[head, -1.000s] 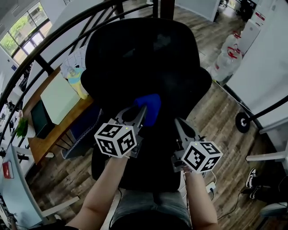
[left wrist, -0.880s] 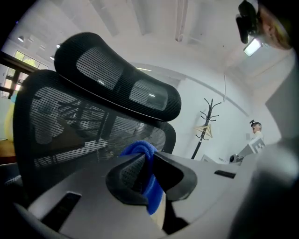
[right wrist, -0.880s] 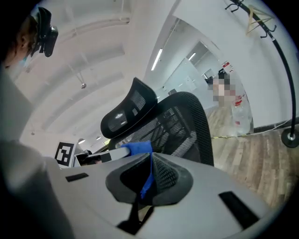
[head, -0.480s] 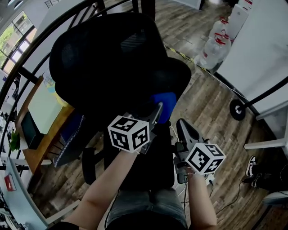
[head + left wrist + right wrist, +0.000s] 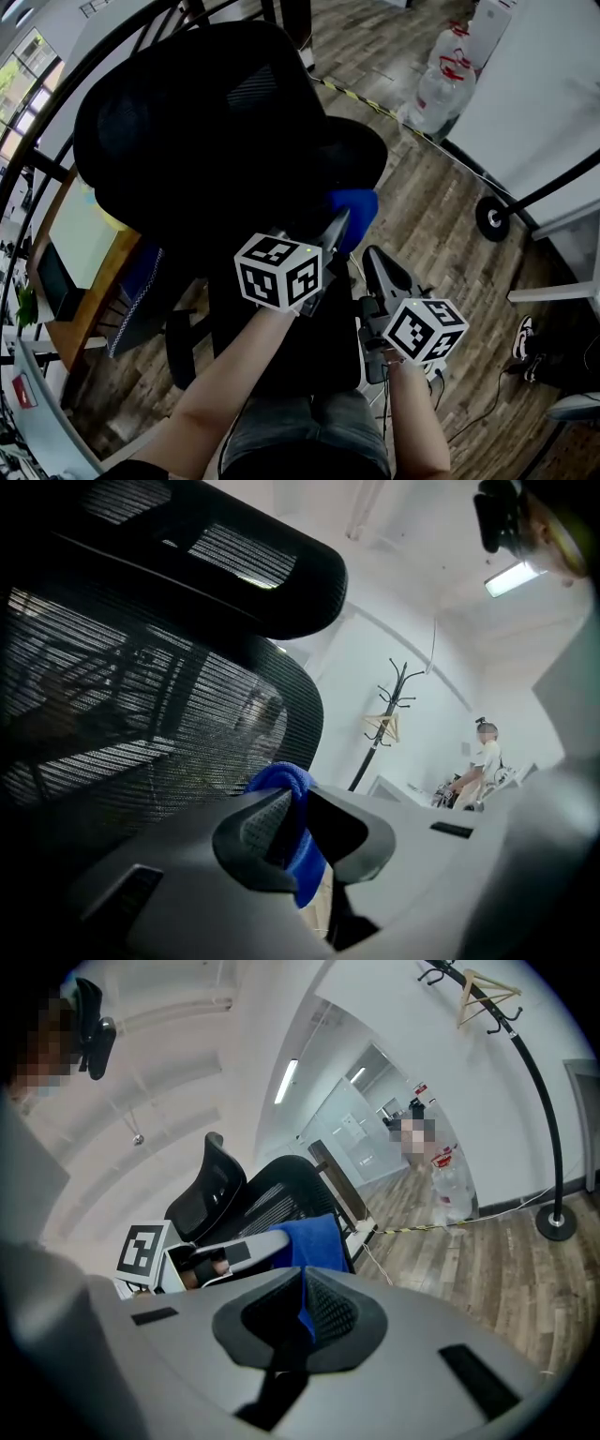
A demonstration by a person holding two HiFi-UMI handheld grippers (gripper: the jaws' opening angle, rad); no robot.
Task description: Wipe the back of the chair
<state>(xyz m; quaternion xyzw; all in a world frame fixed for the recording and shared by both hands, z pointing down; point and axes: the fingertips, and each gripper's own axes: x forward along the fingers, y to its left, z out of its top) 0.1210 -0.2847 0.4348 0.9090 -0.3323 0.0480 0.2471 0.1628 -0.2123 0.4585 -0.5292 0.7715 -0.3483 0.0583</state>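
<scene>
Water bottles (image 5: 439, 86) stand on the wood floor (image 5: 441, 206) beyond the chair (image 5: 206, 141), with a black railing (image 5: 56, 103) on its far side and a coat stand (image 5: 398, 710) by the white wall. The left claw (image 5: 341, 223) is clamped on the blue cloth (image 5: 354, 208) at the chair back's right edge; the right claw (image 5: 368, 255) hangs just below, jaws almost together, gripping nothing

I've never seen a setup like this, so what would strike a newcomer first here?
A big black mesh office chair fills the head view's upper left. Beside its right edge, the left tongs pinch a bright blue cloth. Nearer the person, each tool carries a white cube with black square markers.
</scene>
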